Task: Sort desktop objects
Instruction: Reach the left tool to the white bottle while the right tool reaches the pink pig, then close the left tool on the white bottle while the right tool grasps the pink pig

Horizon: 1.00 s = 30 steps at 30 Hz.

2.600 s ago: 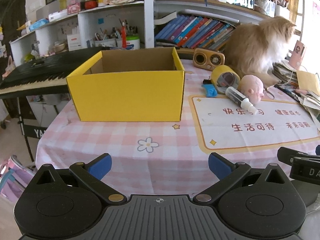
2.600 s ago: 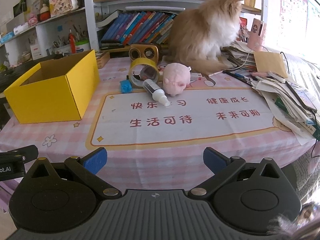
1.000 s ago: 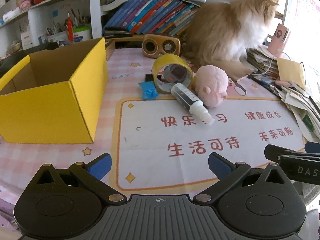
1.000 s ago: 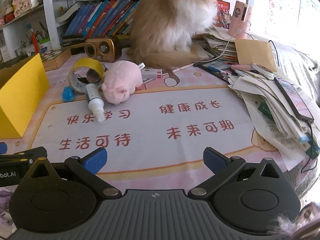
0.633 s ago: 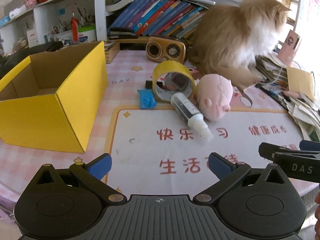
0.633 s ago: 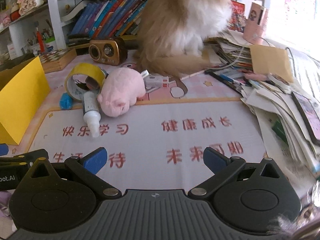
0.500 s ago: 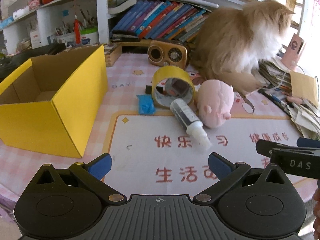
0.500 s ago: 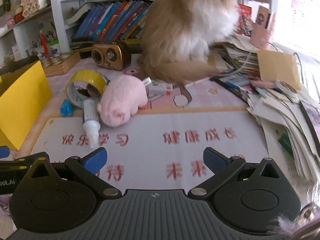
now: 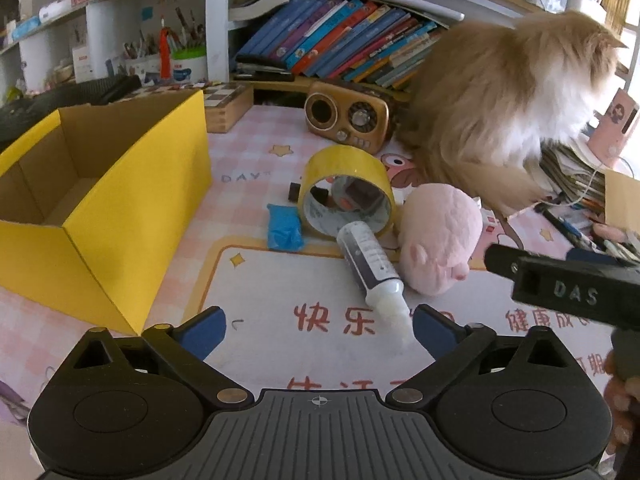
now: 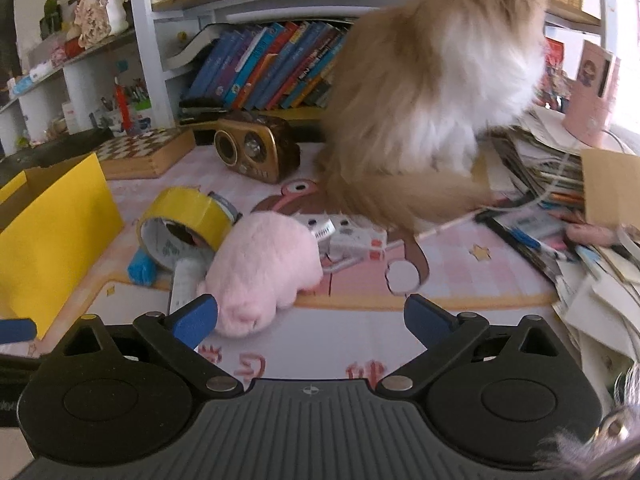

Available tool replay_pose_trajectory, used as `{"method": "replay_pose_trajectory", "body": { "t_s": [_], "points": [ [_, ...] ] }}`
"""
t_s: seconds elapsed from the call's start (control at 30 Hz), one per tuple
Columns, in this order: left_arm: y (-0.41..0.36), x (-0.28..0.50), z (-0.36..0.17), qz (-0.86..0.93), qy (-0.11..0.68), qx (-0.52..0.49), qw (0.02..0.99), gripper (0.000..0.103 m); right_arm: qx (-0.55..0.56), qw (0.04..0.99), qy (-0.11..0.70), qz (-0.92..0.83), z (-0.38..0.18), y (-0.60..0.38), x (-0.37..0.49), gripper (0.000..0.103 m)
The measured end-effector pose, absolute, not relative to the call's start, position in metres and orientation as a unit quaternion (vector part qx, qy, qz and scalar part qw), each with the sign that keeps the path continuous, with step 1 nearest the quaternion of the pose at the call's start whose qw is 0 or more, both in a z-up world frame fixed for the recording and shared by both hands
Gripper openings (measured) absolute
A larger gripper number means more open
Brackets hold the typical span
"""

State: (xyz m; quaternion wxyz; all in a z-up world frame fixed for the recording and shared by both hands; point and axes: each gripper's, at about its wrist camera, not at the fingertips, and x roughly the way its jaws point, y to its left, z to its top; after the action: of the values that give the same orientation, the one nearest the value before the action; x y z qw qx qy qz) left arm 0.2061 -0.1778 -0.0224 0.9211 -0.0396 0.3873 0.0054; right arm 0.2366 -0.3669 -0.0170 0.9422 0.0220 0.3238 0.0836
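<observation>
A yellow cardboard box (image 9: pixel 116 204) stands open on the left of the table. To its right lie a yellow tape roll (image 9: pixel 347 188), a small blue packet (image 9: pixel 284 228), a dark tube with a white cap (image 9: pixel 374 272) and a pink plush pig (image 9: pixel 440 236). My left gripper (image 9: pixel 318 326) is open, the tube's cap tip just inside its right finger. My right gripper (image 10: pixel 312 316) is open just in front of the plush pig (image 10: pixel 264 268), its left fingertip (image 10: pixel 196 318) near the snout. The tape roll (image 10: pixel 188 216) and box (image 10: pixel 52 232) lie to its left.
A fluffy orange-and-white cat (image 10: pixel 432 92) sits at the back of the table beside a brown retro radio (image 9: pixel 346 118). A heap of papers and pens (image 10: pixel 568 216) fills the right side. A white small box (image 10: pixel 352 240) lies behind the pig. Bookshelves stand behind.
Both grippers have moved forward toward the cluster of objects; the tube now lies at the left gripper's fingers and the pig at the right gripper's. Both stay open.
</observation>
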Motion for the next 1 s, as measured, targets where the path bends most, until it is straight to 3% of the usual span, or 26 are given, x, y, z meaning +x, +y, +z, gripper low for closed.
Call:
{"method": "replay_pose_trajectory", "body": {
  "t_s": [0.57, 0.77, 1.0],
  "points": [
    [-0.183, 0.219, -0.025, 0.007, 0.38, -0.026, 0.925, 0.097, 0.031, 0.918, 0.369, 0.145, -0.04, -0.339, 0.316, 0.101],
    [-0.188, 0.237, -0.029, -0.012, 0.383, -0.037, 0.923, 0.087, 0.05, 0.9, 0.399, 0.166, -0.043, -0.351, 0.326, 0.07],
    [-0.202, 0.276, -0.044, -0.028, 0.399, -0.059, 0.914, 0.071, 0.04, 0.916, 0.374, 0.139, -0.028, -0.379, 0.308, 0.065]
  ]
}}
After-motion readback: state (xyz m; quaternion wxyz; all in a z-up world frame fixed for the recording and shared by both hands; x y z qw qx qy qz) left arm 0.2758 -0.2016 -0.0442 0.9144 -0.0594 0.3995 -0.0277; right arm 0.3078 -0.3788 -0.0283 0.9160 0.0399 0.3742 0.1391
